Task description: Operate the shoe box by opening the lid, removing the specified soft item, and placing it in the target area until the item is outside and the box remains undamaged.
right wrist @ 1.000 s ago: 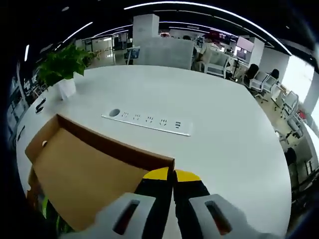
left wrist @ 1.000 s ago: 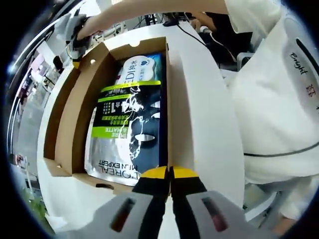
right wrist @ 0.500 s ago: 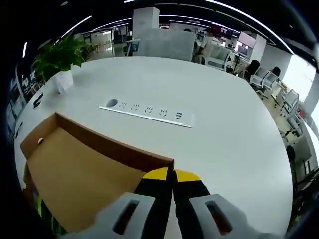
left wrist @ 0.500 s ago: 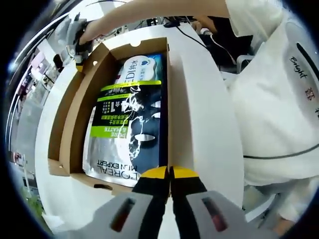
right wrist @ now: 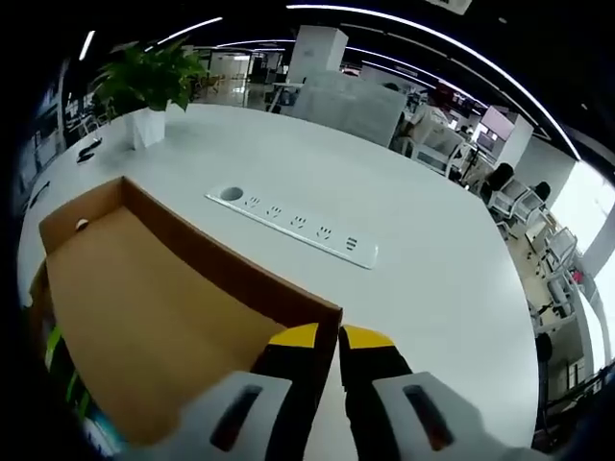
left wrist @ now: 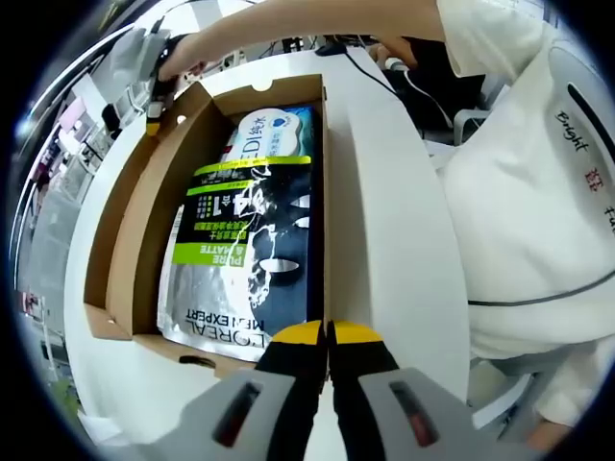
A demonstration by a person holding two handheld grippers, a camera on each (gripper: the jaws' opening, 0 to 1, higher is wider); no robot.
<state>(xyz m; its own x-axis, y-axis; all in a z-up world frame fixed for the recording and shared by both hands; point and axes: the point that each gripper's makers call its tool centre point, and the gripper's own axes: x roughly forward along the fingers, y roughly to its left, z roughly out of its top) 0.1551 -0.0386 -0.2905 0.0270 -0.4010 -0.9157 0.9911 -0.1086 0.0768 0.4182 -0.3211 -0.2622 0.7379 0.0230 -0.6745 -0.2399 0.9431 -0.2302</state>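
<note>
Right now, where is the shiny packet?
In the left gripper view the packet lies flat inside the open box, just ahead of the left gripper, with the lid folded back on the far side.

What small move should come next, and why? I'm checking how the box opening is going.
Probably swing the lid fully back with the right gripper, which looks shut on the lid's edge. The shoe box already stands open, with the soft packet lying flat inside, and the left gripper appears shut at the box's near wall, steadying it.
</note>
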